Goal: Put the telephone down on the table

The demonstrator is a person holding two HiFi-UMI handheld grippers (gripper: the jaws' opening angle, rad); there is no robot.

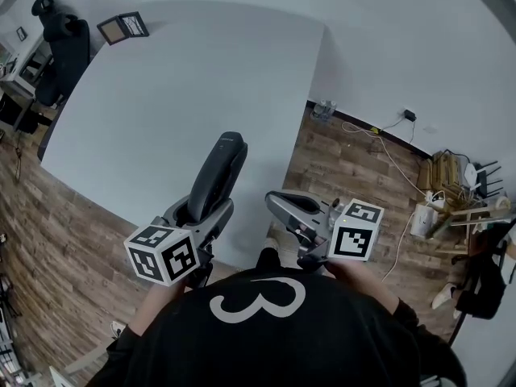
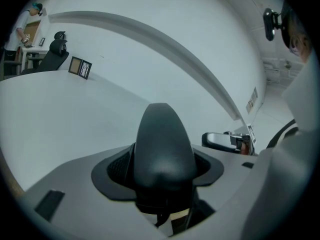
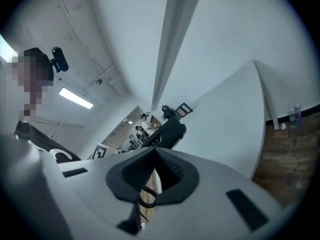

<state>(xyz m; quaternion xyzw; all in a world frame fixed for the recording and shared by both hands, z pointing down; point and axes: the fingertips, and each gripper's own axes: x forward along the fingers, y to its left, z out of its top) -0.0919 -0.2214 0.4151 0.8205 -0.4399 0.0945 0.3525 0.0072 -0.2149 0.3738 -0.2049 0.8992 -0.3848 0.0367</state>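
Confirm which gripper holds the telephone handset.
The left gripper: its jaws clamp the black telephone handset. The right gripper has its jaws together, nothing between them.

telephone (image 1: 218, 176): dark plastic, smooth, faint sheen.
table (image 1: 177, 79): white top, smooth, matt.
floor (image 1: 347, 164): brown wood-grain planks, low sheen.
left gripper (image 2: 161, 171): grey plastic shell, matt.
right gripper (image 3: 151, 151), fingers (image 3: 175, 171): black ribbed pads, rubber-like.
marker cube (image 1: 357, 232): black-and-white print, matt.
shirt (image 1: 266, 337): black cloth, white print.
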